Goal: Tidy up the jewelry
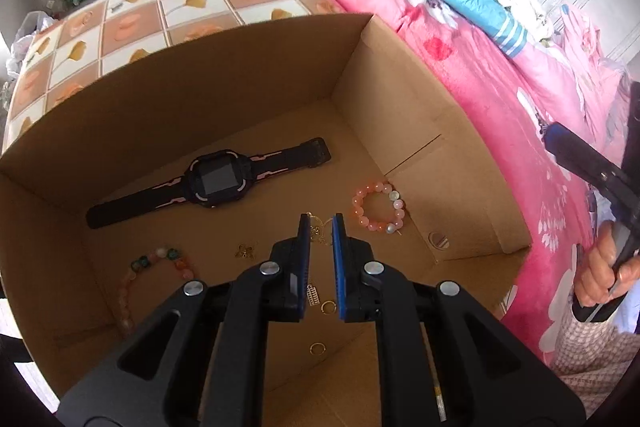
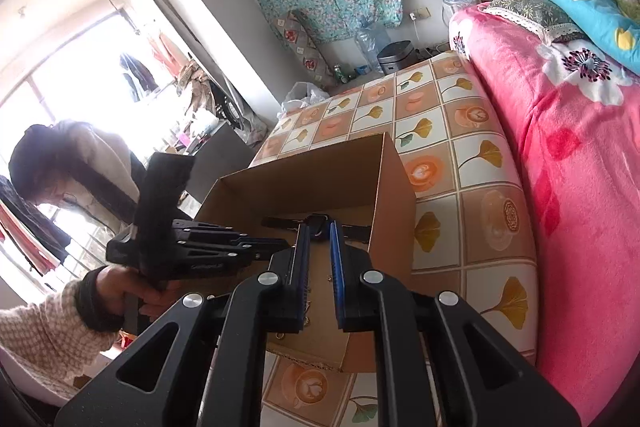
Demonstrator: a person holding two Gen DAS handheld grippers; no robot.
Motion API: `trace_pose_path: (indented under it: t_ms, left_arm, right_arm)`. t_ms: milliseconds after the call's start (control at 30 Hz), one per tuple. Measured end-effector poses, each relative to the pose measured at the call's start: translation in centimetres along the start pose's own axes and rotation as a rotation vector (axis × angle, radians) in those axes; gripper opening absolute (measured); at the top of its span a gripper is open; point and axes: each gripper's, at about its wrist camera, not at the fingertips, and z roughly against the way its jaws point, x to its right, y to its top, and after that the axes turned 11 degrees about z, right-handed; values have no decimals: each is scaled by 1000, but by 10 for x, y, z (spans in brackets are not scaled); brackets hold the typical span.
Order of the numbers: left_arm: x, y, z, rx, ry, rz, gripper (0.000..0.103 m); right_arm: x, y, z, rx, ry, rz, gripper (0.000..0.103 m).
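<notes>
Gold chain [image 1: 318, 227] between left gripper [image 1: 321, 227] fingers.

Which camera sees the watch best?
The left wrist view: the whole watch lies flat in the box, face up. The right wrist view shows only bits of its strap over the box rim, behind the tool.

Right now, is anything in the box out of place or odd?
Nothing looks damaged, but the jewelry lies loose and scattered on the box floor: a watch, a pink bracelet, another bracelet and small gold rings, not sorted.
</notes>
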Motion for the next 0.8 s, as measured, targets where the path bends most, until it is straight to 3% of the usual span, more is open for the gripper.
trace_pose_path:
  t_ms: [133,200,267,433,533,567,667,800]
  left_arm:
    - [-7,20,-27,-88,25,52,10]
    - [-11,25,-33,-93,45,78,12]
    - [-14,26,-36,-93,36,102,24]
    - [-15,23,-29,-71,23,127,32]
    - [-12,14,-2,-4,7,125,36]
    - [-11,9,9,25,8,121,44]
    - [-8,-14,50,127,22,105,61]
    - [-14,-57,95,264,98,124,79]
  right_arm:
    - [3,-5,6,27,-2,-6,11]
    - [6,-7,9,36,-2,-14,11]
    - [10,-9,11,41,-3,-23,11]
    - [19,-13,12,40,-7,-46,11]
    - [23,-18,11,32,0,-62,11]
    - [24,-19,10,28,-2,-66,14]
    - [26,-26,9,19,-13,-86,31]
    - [27,-38,-2,-25,-3,-123,43]
